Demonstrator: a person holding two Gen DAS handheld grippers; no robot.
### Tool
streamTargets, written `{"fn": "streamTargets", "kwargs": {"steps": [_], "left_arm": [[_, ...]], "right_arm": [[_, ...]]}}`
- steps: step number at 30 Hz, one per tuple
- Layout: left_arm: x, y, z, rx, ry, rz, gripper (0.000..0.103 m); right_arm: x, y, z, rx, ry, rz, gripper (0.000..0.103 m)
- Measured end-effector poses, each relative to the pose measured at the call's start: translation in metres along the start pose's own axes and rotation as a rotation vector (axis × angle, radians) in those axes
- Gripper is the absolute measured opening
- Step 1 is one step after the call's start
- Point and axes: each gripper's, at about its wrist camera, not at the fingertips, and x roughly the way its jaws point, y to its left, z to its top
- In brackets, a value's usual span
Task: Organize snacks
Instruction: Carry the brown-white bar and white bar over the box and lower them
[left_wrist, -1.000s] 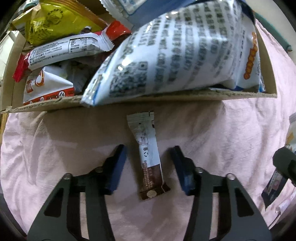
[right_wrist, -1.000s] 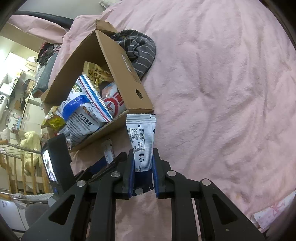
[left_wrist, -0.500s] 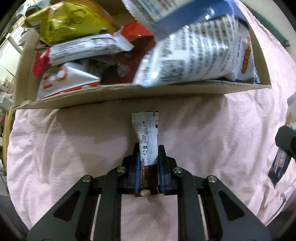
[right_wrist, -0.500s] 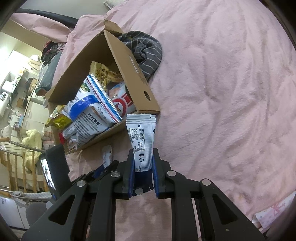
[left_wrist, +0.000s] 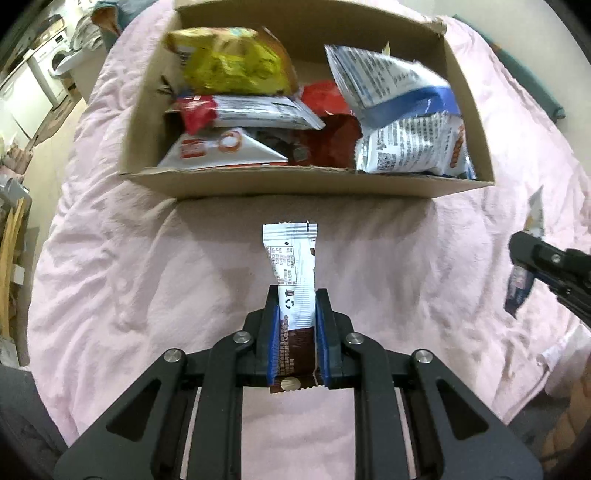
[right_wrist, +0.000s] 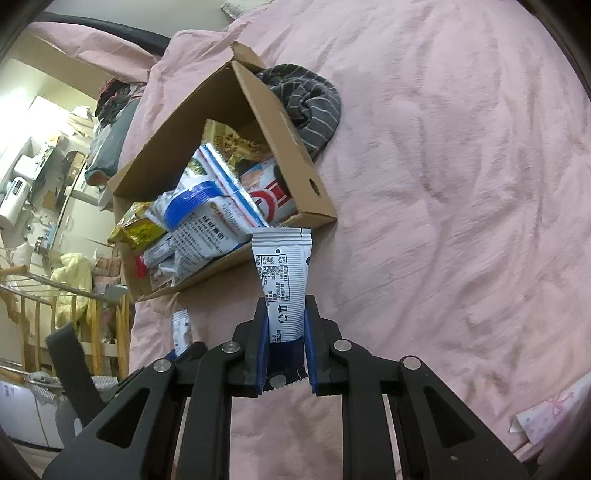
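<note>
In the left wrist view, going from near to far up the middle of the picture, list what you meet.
left gripper → brown and white snack bar clamped in it → bare pink blanket → cardboard box front wall → snack packets inside.

I counted two black two-finger grippers, the left gripper (left_wrist: 295, 332) and the right gripper (right_wrist: 284, 343), and each gripped one slim snack bar: a white-and-brown wrapped bar (left_wrist: 291, 273) and a white-and-navy wrapped bar (right_wrist: 282, 273). I saw one open brown cardboard box (left_wrist: 295, 182) with about seven snack packets visible, though overlaps blocked an exact count. One dark striped cloth bundle (right_wrist: 314, 103) lay beside it.
</note>
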Motion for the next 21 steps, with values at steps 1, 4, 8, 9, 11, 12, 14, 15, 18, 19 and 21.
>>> {"fn": "streamTargets", "kwargs": {"steps": [1,4,8,9,11,12,14,15,18,19,21], "left_arm": [[-0.003,0.006,-0.003,-0.004,-0.006,-0.005,0.014],[-0.022,0.017,-0.006,-0.017,-0.031,-0.019,0.014],[-0.034,0.023,0.0,-0.036,-0.055,-0.033,0.014],[-0.04,0.026,0.002,-0.04,-0.059,-0.037,0.014],[-0.048,0.031,0.006,-0.046,-0.082,-0.036,0.014],[-0.054,0.033,0.007,-0.049,-0.096,-0.036,0.014],[-0.067,0.042,0.014,-0.059,-0.126,-0.038,0.014],[-0.073,0.046,0.017,-0.065,-0.14,-0.039,0.014],[-0.087,0.056,0.029,-0.073,-0.185,-0.039,0.014],[-0.09,0.059,0.033,-0.071,-0.198,-0.034,0.014],[-0.093,0.066,0.042,-0.076,-0.211,-0.032,0.014]], "right_arm": [[-0.001,0.001,-0.001,-0.005,-0.006,0.002,0.018],[-0.006,0.006,-0.003,-0.024,-0.021,0.008,0.018],[-0.012,0.012,-0.005,-0.052,-0.03,0.041,0.018],[-0.013,0.015,-0.006,-0.061,-0.037,0.055,0.018],[-0.018,0.02,-0.005,-0.084,-0.053,0.071,0.018],[-0.02,0.022,-0.006,-0.092,-0.066,0.082,0.018],[-0.026,0.028,-0.005,-0.108,-0.088,0.104,0.018],[-0.029,0.03,-0.004,-0.115,-0.1,0.116,0.018],[-0.034,0.039,-0.001,-0.129,-0.132,0.155,0.018],[-0.035,0.042,0.001,-0.129,-0.139,0.166,0.018],[-0.036,0.048,0.006,-0.13,-0.157,0.181,0.018]]}}
